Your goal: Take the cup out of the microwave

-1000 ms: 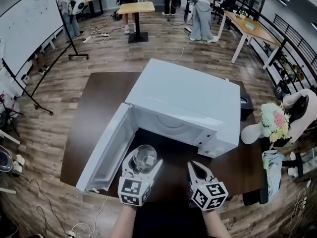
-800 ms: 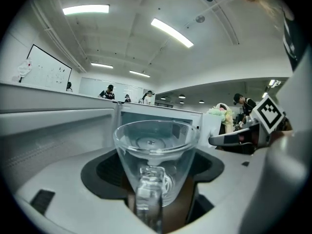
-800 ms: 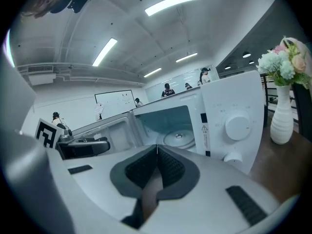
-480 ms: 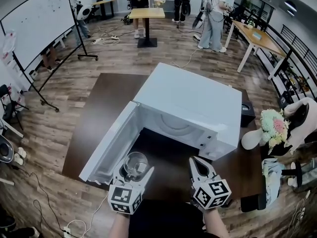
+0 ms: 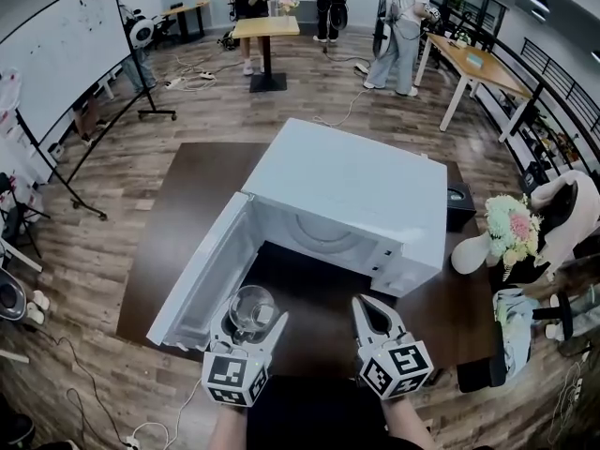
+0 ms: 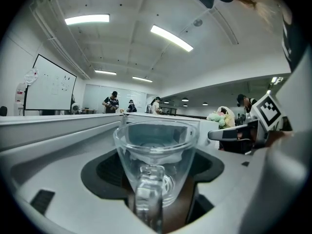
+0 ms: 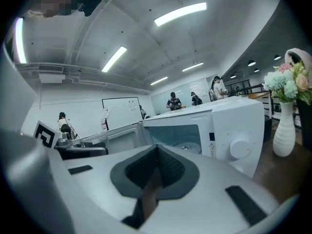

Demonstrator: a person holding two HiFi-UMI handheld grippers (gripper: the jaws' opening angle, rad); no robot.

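A clear glass cup with a handle sits between the jaws of my left gripper, which is shut on it and holds it upright. In the left gripper view the cup fills the middle, its handle turned toward the camera. The cup hangs outside the white microwave, in front of the open cavity and beside the door, which swings out to the left. To the right of the cup, my right gripper is shut with nothing in it; its pads meet in front of the microwave.
The microwave stands on a dark brown table. At the table's right end are a white vase with flowers and a small black box. Several people stand at tables far behind. A whiteboard stands at the left.
Both grippers have drawn back toward me and risen a little. The cup has come with the left gripper, farther out from the microwave's opening.
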